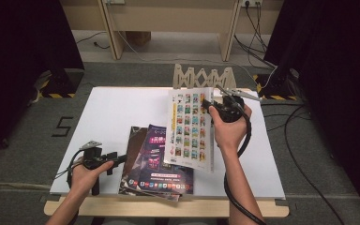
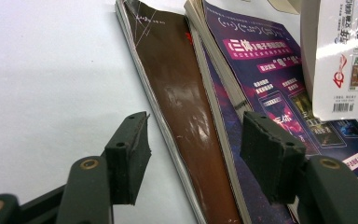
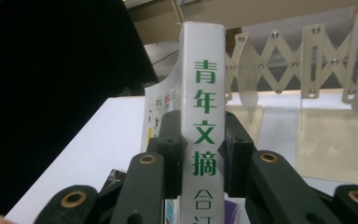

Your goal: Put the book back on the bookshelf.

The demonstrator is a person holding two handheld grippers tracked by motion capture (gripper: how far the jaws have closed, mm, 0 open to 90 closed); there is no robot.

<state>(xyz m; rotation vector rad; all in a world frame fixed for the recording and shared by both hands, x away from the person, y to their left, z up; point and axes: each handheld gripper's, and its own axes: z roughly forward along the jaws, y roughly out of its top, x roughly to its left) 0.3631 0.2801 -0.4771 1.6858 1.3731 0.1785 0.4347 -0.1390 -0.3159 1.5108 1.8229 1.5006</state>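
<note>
My right gripper (image 1: 211, 106) (image 3: 201, 156) is shut on a thick white book (image 1: 190, 127) (image 3: 205, 112), its jaws clamped on the white spine with green characters. The book hangs lifted and tilted above the table, its cover of small pictures facing the high view. Under it lie a purple magazine (image 1: 161, 161) (image 2: 270, 88) and a brown book (image 1: 134, 150) (image 2: 177, 102), stacked askew on the white table (image 1: 117, 112). My left gripper (image 1: 117, 158) (image 2: 193, 156) is open at the brown book's left edge, low over the table, with nothing between its jaws.
A pale folding book rack (image 1: 204, 77) (image 3: 307, 60) with clear dividers stands at the table's far edge. Cables (image 1: 304, 154) trail over the grey floor at the right. Black curtains hang on both sides. A wooden strip runs along the table's near edge.
</note>
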